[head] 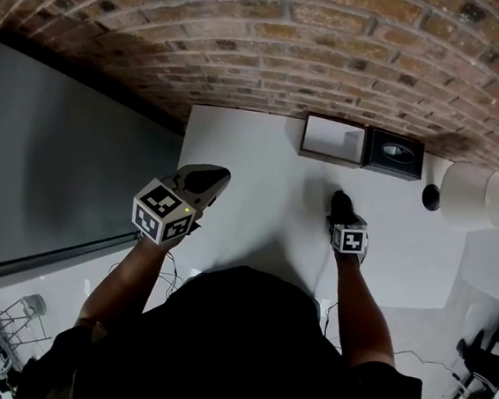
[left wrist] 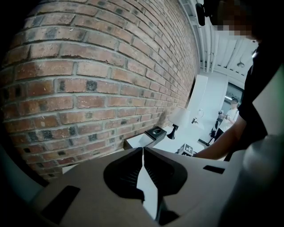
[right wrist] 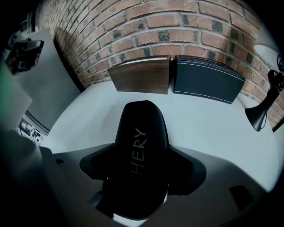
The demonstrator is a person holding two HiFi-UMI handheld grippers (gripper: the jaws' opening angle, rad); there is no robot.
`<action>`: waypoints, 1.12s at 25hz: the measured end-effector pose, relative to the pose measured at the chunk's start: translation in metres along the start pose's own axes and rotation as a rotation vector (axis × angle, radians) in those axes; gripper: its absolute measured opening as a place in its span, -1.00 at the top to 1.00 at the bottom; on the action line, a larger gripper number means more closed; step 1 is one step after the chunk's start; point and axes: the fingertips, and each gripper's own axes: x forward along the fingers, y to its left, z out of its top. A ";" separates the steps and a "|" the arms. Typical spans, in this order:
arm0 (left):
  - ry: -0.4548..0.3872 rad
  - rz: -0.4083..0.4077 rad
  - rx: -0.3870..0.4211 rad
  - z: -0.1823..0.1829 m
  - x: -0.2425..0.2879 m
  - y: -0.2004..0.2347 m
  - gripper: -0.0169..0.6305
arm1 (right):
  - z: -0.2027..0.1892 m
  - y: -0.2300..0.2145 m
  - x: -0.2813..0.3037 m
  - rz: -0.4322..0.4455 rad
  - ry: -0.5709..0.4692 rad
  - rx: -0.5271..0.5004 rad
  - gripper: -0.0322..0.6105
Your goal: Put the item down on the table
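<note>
1. Red-brown brick wall (head: 336, 53) runs along the far side.
2. White tabletop (head: 261, 178); its near edge is hidden by the person's head.
3. White-shaded lamp (head: 473, 195) far right, cut off in the right gripper view.
4. Open brown wooden box (right wrist: 140, 76) and black box (right wrist: 208, 82), side by side at the wall.
5. Left gripper (left wrist: 143, 150) is raised at the table's left edge, its jaw tips meeting on nothing.
6. Right gripper (head: 344, 215) clamps the black rounded oblong item (right wrist: 141, 133) over the table. Its long axis points far, toward the wooden box. Its lettering is partly legible, its near end is hidden, and contact with the table is unclear.
</note>
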 end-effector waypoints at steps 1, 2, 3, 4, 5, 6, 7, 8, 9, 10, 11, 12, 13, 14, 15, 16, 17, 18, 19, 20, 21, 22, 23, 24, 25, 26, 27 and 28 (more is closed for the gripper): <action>-0.001 0.001 -0.001 0.000 -0.001 0.001 0.86 | 0.001 0.000 -0.001 -0.007 0.001 0.001 -0.22; -0.001 0.003 -0.002 -0.001 -0.002 0.001 0.86 | 0.000 0.000 -0.001 -0.014 0.003 0.002 -0.22; -0.001 0.003 -0.003 -0.002 -0.003 0.001 0.86 | 0.000 0.000 -0.001 -0.020 0.005 0.002 -0.22; 0.000 0.004 -0.004 -0.003 -0.005 0.001 0.86 | -0.001 -0.001 -0.001 -0.025 0.006 0.001 -0.23; 0.000 0.005 -0.004 -0.004 -0.006 0.002 0.86 | -0.001 -0.001 0.000 -0.028 0.005 -0.001 -0.23; 0.000 0.005 -0.005 -0.005 -0.007 0.002 0.86 | -0.002 -0.001 0.002 -0.030 0.002 -0.003 -0.23; -0.001 0.006 -0.005 -0.006 -0.008 0.002 0.86 | -0.003 -0.002 0.004 -0.032 0.000 -0.004 -0.23; -0.003 0.006 -0.006 -0.006 -0.009 0.002 0.86 | -0.003 -0.002 0.005 -0.034 0.000 -0.003 -0.24; -0.005 0.005 -0.009 -0.006 -0.010 0.001 0.86 | -0.004 -0.002 0.005 -0.036 0.002 0.001 -0.24; -0.008 0.003 -0.012 -0.005 -0.011 0.001 0.86 | -0.005 -0.002 0.005 -0.038 0.005 0.003 -0.24; -0.012 0.001 -0.016 -0.005 -0.012 0.001 0.86 | -0.004 -0.001 0.003 -0.039 0.009 0.001 -0.24; -0.015 0.000 -0.017 -0.004 -0.014 0.000 0.86 | -0.003 0.000 0.002 -0.040 0.011 -0.004 -0.25; -0.018 0.000 -0.017 -0.003 -0.015 0.000 0.86 | -0.003 0.000 0.002 -0.041 0.012 -0.009 -0.25; -0.021 0.001 -0.016 -0.003 -0.017 0.000 0.86 | -0.004 -0.001 0.002 -0.043 0.013 -0.010 -0.25; -0.023 0.002 -0.015 -0.003 -0.018 0.000 0.86 | -0.005 -0.002 0.002 -0.048 0.013 -0.007 -0.25; -0.024 0.004 -0.016 -0.004 -0.020 0.000 0.86 | -0.005 -0.002 0.001 -0.053 0.011 -0.004 -0.25; -0.025 0.006 -0.016 -0.005 -0.023 0.001 0.86 | -0.004 -0.003 0.000 -0.056 0.007 -0.003 -0.25; -0.025 0.008 -0.018 -0.007 -0.025 0.001 0.86 | -0.002 -0.003 -0.001 -0.059 0.001 -0.003 -0.25; -0.026 0.011 -0.019 -0.008 -0.027 0.002 0.86 | -0.001 -0.003 -0.002 -0.061 -0.005 -0.004 -0.25; -0.027 0.013 -0.020 -0.009 -0.029 0.002 0.86 | 0.001 -0.003 -0.003 -0.063 -0.010 -0.005 -0.25; -0.030 0.014 -0.021 -0.010 -0.031 0.003 0.86 | 0.002 -0.004 -0.004 -0.065 -0.015 -0.006 -0.25; -0.033 0.015 -0.021 -0.011 -0.033 0.002 0.86 | 0.004 -0.004 -0.006 -0.068 -0.019 -0.008 -0.26; -0.036 0.015 -0.022 -0.011 -0.035 0.001 0.86 | 0.005 -0.004 -0.010 -0.072 -0.023 -0.008 -0.26; -0.040 0.013 -0.021 -0.011 -0.036 0.000 0.86 | 0.007 -0.004 -0.013 -0.074 -0.026 -0.007 -0.26; -0.044 0.011 -0.019 -0.011 -0.037 -0.001 0.86 | 0.009 -0.003 -0.017 -0.074 -0.033 -0.004 -0.26; -0.049 0.009 -0.017 -0.010 -0.039 -0.002 0.86 | 0.012 -0.002 -0.020 -0.074 -0.044 -0.001 -0.26; -0.054 0.006 -0.015 -0.010 -0.040 -0.003 0.86 | 0.016 0.000 -0.025 -0.072 -0.060 0.000 -0.26; -0.058 0.003 -0.012 -0.009 -0.041 -0.005 0.86 | 0.021 0.002 -0.030 -0.069 -0.079 -0.001 -0.26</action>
